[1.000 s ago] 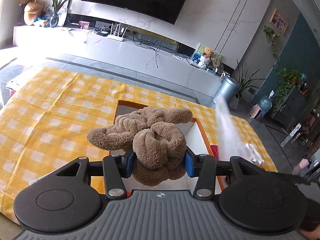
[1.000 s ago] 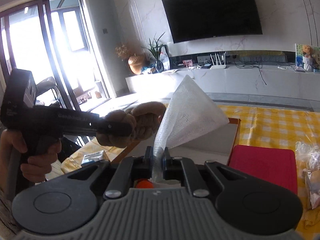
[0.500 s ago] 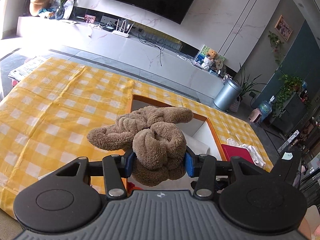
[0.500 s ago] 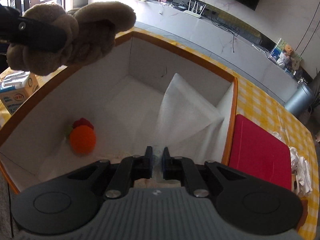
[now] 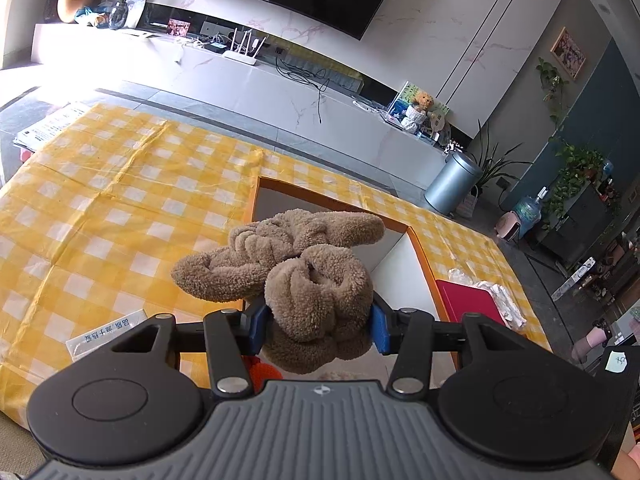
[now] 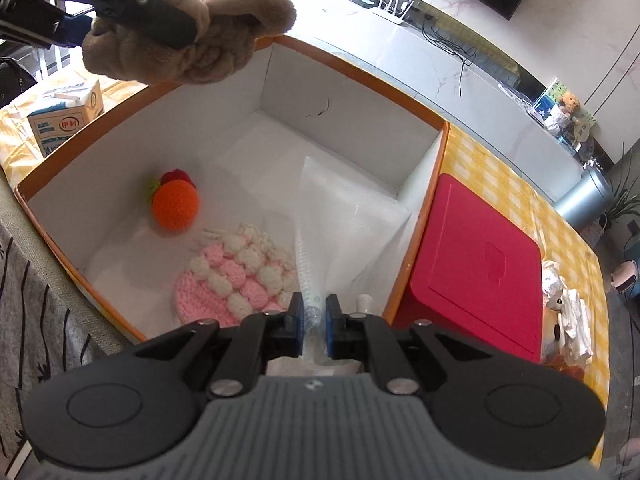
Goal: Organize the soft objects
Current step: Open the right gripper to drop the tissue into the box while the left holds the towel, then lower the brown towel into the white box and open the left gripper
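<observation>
- Your left tool [image 5: 318,330] grips a knotted brown plush toy [image 5: 304,276], its blue pads pressed into the curly, looped fleece on either side.
- The toy hangs in the air above the near-left part of an open box [image 6: 424,220] with orange edges and white walls; its rounded lobes spread left and far, the longest one reaching toward the far right.
- Your right tool [image 6: 313,320] is closed on a white, ribbed, translucent plastic bag [image 6: 352,232], pinched at its narrow near end.
- The bag fans out away from you, its long axis running near to far, lying inside the box along its right wall.
- On the box floor sit an orange crocheted ball [image 6: 175,204] and a pink-and-white crocheted piece [image 6: 236,276].
- A red lid [image 6: 476,276] lies just right of the box on the yellow-checked worktop [image 5: 100,208]; a milk carton [image 6: 66,118] stands to the left.
</observation>
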Demonstrator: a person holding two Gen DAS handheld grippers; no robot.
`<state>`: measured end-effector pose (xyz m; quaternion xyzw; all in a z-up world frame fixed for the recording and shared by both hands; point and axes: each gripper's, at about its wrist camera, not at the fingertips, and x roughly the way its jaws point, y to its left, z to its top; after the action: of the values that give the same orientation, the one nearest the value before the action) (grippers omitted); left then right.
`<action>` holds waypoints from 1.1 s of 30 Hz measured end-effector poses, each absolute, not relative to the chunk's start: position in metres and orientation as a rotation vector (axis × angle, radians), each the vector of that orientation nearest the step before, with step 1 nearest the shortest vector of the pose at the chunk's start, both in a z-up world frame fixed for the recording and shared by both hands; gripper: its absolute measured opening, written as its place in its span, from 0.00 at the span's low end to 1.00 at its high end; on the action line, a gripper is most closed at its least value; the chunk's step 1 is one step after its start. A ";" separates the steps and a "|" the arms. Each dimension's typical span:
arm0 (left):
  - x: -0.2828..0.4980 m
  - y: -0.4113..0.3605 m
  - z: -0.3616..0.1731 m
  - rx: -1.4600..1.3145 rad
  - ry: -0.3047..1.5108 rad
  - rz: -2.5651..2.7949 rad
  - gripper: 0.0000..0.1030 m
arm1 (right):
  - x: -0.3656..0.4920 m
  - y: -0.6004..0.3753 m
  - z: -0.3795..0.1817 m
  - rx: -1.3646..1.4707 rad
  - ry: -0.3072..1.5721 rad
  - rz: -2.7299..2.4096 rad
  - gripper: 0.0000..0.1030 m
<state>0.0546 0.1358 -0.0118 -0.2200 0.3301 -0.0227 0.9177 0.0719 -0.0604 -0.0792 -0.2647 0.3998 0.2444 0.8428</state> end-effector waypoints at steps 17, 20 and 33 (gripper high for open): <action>0.062 0.112 -0.018 -0.364 0.732 -0.114 0.56 | 0.067 -0.079 -0.051 -0.478 0.731 0.544 0.78; 0.067 0.101 -0.025 -0.329 0.765 -0.136 0.56 | 0.076 -0.092 -0.047 -0.411 0.726 0.507 0.79; 0.108 0.052 -0.077 -0.101 0.940 0.007 0.56 | 0.087 -0.111 -0.051 -0.321 0.736 0.487 0.79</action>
<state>0.1077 0.0523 -0.0772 -0.0485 0.4529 0.0033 0.8903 0.0871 -0.1112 -0.0510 -0.1545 0.3545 0.2346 0.8919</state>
